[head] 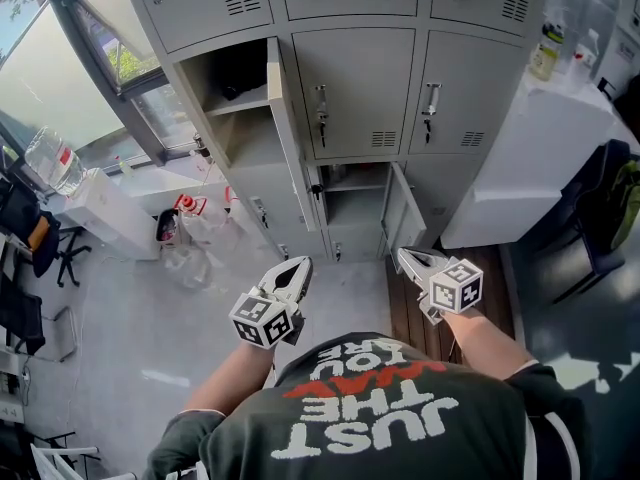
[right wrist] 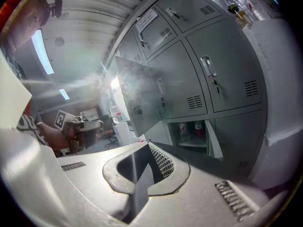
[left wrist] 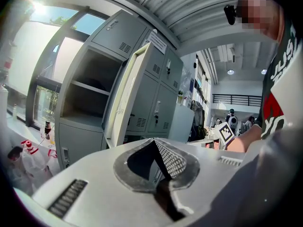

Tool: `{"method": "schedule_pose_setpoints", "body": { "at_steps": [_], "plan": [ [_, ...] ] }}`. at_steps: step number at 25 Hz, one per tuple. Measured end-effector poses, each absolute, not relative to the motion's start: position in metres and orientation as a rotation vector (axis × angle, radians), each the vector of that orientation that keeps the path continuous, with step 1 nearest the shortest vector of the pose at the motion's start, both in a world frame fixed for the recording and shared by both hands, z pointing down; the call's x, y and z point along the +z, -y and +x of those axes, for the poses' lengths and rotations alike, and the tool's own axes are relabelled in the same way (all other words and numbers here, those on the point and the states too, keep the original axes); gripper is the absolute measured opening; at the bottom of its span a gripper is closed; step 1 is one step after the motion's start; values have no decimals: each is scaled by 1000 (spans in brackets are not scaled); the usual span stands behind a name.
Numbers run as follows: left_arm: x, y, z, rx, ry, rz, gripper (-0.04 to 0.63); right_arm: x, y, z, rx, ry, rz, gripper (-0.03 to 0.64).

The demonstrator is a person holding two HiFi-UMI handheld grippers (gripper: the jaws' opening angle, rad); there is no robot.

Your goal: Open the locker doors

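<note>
A bank of grey lockers [head: 360,88] stands in front of me. The left column's middle door [head: 285,138] is swung open onto an empty shelf. A small lower door [head: 403,216] in the middle column also stands open. The two middle-row doors [head: 465,88] to the right are closed, with handles. My left gripper [head: 302,263] hangs shut and empty, well short of the lockers; its tips [left wrist: 154,140] meet. My right gripper [head: 402,254] is also shut on nothing, below the small open door, with its tips [right wrist: 147,143] together. The small open door [right wrist: 214,140] shows in the right gripper view too.
Plastic bottles [head: 185,233] lie on the floor at the lockers' left foot. A white cabinet [head: 540,158] stands against the lockers' right side, with a dark chair [head: 600,208] beyond it. Two bottles [right wrist: 189,129] stand inside the small open locker.
</note>
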State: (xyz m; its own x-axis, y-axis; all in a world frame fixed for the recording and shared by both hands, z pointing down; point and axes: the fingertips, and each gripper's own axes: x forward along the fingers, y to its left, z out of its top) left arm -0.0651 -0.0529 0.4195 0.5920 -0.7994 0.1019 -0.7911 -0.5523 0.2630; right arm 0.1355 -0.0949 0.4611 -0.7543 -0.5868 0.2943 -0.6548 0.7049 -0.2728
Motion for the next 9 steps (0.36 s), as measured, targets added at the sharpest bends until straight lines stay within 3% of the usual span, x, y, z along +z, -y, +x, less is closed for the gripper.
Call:
{"method": "schedule_pose_setpoints", "body": {
  "at_steps": [9],
  "plan": [
    [422,49,-73,-43,1301,2532,-2,463,92,134,529,2718,1015,35]
  ]
}}
